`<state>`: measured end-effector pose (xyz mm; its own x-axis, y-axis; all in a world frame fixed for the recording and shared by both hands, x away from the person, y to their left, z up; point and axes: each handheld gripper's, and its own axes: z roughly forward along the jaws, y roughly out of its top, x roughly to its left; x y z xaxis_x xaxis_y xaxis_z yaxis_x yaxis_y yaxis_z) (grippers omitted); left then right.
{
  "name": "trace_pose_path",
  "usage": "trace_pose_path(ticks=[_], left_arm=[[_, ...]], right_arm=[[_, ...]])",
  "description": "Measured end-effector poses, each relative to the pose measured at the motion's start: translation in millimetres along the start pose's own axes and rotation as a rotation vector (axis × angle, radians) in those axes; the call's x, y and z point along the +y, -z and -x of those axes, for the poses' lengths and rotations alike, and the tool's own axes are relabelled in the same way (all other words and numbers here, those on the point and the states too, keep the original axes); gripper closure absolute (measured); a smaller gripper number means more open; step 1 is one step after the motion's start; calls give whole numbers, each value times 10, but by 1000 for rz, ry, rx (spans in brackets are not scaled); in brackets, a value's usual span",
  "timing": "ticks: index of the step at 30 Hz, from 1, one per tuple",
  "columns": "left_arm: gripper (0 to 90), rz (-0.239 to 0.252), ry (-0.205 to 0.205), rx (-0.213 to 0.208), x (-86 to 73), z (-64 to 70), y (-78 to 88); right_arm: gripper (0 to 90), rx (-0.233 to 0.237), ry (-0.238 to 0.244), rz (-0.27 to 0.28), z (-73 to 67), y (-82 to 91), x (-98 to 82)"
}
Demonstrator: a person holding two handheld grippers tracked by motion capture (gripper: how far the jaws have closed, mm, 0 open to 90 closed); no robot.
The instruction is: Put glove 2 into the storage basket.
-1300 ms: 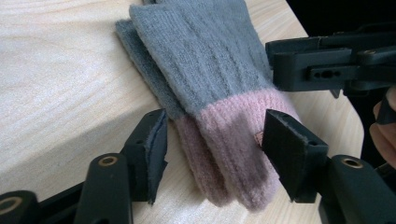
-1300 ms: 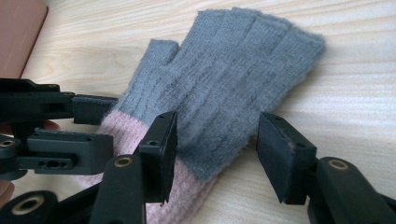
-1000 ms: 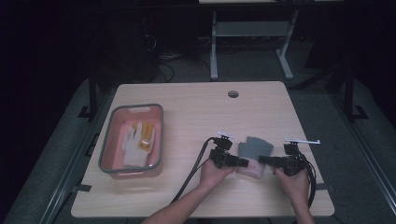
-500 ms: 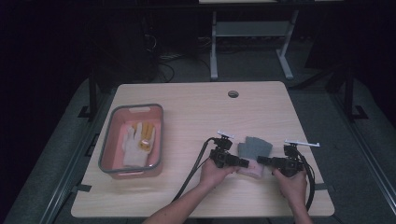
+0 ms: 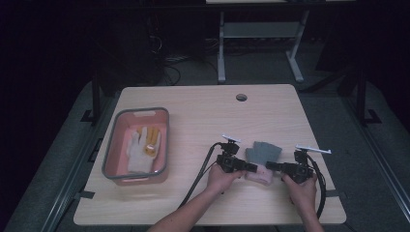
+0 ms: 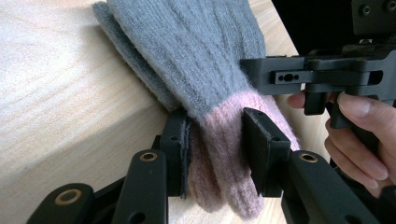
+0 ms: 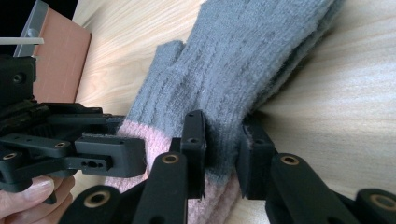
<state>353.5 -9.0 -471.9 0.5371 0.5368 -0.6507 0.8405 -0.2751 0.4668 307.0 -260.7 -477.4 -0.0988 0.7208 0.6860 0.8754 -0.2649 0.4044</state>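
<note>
**Both tools pinch the knitted gloves at the cuff**

Here, near the front edge of the bench (image 5: 203,111), right of centre, lies a pair of grey gloves (image 5: 263,152) with pink cuffs (image 5: 257,174), stacked one on the other, fingers pointing away from the person. The left tool (image 5: 254,167) comes in from the left and the right tool (image 5: 269,166) from the right, so the two face each other across the cuff end.

In the left gripper view, the left tool (image 6: 215,140) has just been closing, and its jaws now press on the gloves (image 6: 196,60) right where grey meets pink; the knit bunches between the pads. In the right gripper view, the right tool (image 7: 223,140) has likewise been closing and squeezes the gloves (image 7: 247,65) at the same band from the other side, the fabric visibly narrowed between its jaws. Whether each tool holds both layers or just the upper one is hard to judge from these angles.

Well apart, on the left of the bench, stands a pink tray (image 5: 112,164) with a grey rim. Inside it lie a white glove (image 5: 136,152) and something yellow-orange (image 5: 151,140), seemingly another glove.
</note>
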Motion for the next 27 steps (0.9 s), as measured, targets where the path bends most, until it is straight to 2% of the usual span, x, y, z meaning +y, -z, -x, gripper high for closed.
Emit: trace_pose_path(ticks=[9, 17, 25, 27], left_arm=[[651, 10, -12, 1, -5, -2, 75], [656, 17, -15, -4, -45, -24, 166], [656, 30, -30, -11, -56, -22, 309], [656, 32, -35, -11, -54, -25, 347]], right_arm=[[767, 5, 20, -11, -62, -4, -10], [771, 1, 62, -19, -162, -31, -17], [774, 2, 113, -24, -319, -39, 10], [774, 7, 113, -27, -337, -37, 15]])
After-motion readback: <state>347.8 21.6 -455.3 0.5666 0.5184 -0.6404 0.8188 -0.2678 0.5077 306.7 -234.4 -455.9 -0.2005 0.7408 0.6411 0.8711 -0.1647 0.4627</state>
